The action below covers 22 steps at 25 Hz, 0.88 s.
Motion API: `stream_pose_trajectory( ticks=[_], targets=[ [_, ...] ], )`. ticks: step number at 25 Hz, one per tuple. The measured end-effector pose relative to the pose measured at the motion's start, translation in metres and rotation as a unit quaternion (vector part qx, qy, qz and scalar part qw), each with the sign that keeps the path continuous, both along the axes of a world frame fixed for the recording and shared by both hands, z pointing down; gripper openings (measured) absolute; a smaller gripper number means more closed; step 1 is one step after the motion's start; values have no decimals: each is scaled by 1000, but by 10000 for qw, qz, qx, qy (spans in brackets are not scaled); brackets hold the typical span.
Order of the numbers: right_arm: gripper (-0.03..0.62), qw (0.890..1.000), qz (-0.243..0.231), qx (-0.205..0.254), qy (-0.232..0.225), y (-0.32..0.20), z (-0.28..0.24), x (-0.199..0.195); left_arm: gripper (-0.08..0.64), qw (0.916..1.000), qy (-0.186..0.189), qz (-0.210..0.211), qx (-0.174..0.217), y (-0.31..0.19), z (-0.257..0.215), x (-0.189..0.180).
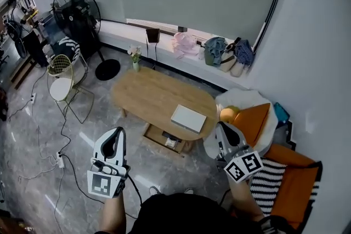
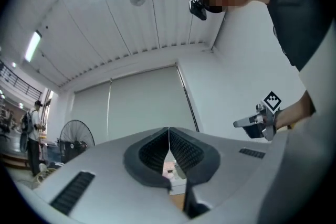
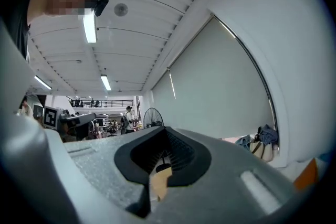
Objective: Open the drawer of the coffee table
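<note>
An oval wooden coffee table (image 1: 153,93) stands in the middle of the room in the head view. Under its near edge a wooden drawer (image 1: 163,138) sticks out, with small things inside. My left gripper (image 1: 117,132) is held up in the air at the lower left, well short of the table, its jaws closed together and empty. My right gripper (image 1: 221,129) is raised at the right, near the table's right end, also closed with nothing in it. The left gripper (image 2: 169,131) and right gripper (image 3: 166,132) each point about level toward the window wall.
A white flat box (image 1: 188,118) and a small flower vase (image 1: 135,58) are on the table. A black fan (image 1: 77,11) and a wire chair (image 1: 67,82) stand at left. Clothes (image 1: 219,52) lie on the window ledge. An orange seat (image 1: 255,120) is at right. Cables (image 1: 60,159) run across the floor.
</note>
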State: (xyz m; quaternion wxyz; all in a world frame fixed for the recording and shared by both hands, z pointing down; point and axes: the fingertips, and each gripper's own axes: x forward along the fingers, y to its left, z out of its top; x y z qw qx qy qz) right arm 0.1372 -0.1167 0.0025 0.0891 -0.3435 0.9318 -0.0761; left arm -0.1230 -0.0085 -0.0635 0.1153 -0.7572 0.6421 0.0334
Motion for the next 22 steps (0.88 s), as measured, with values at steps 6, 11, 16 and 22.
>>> stream_pose_trajectory(
  ticks=[6, 11, 16, 22],
  targets=[
    [5, 9989, 431, 183, 96, -2, -9, 35, 11, 9985, -1, -539, 61, 44, 4, -9],
    [5, 9986, 436, 252, 145, 4, -7, 36, 11, 9985, 51, -544, -25, 47, 17, -6],
    [5, 9984, 412, 364, 116, 9, -7, 28, 11, 9990, 37, -443, 55, 49, 13, 0],
    [5, 9985, 391, 342, 151, 17, -4, 22, 11, 9993, 16, -370, 45, 51, 14, 2]
  ],
)
